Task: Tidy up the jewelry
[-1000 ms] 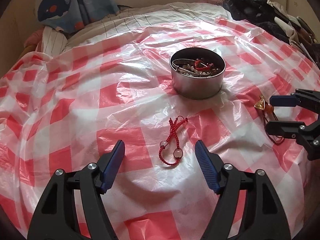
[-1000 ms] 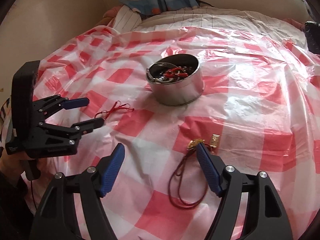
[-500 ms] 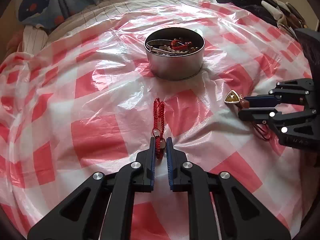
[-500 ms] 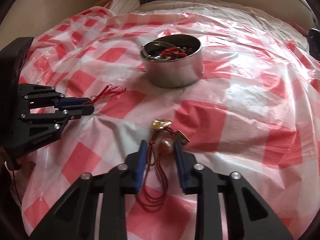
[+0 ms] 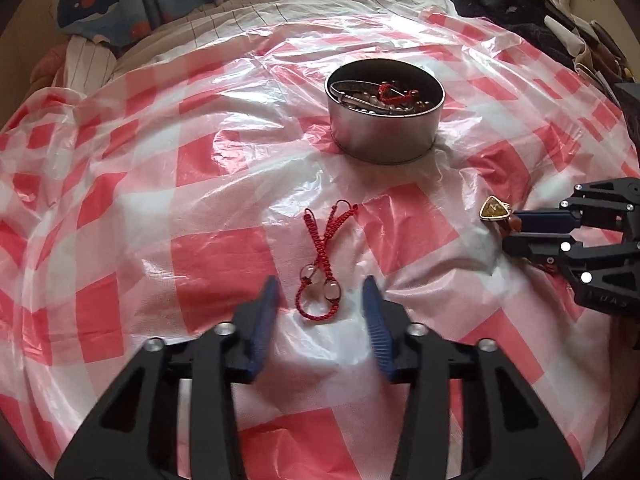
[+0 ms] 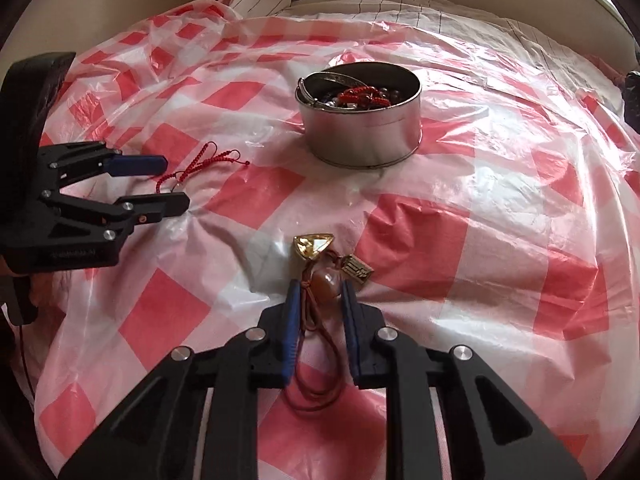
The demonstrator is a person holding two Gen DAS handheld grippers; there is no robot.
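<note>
Compared with half a second ago, the left gripper (image 5: pixel 320 312) now stands released, its fingers spread either side of the red cord bracelet (image 5: pixel 323 264), which lies on the checked plastic sheet (image 5: pixel 200 184). The right gripper (image 6: pixel 320 304) grasps the amber bead pendant (image 6: pixel 326 278), mid-sheet, nearer than the metal tin (image 6: pixel 360 128).

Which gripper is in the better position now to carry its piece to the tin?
Probably the right gripper: its fingers hug the pendant necklace. The left gripper is open around the red bracelet.
</note>
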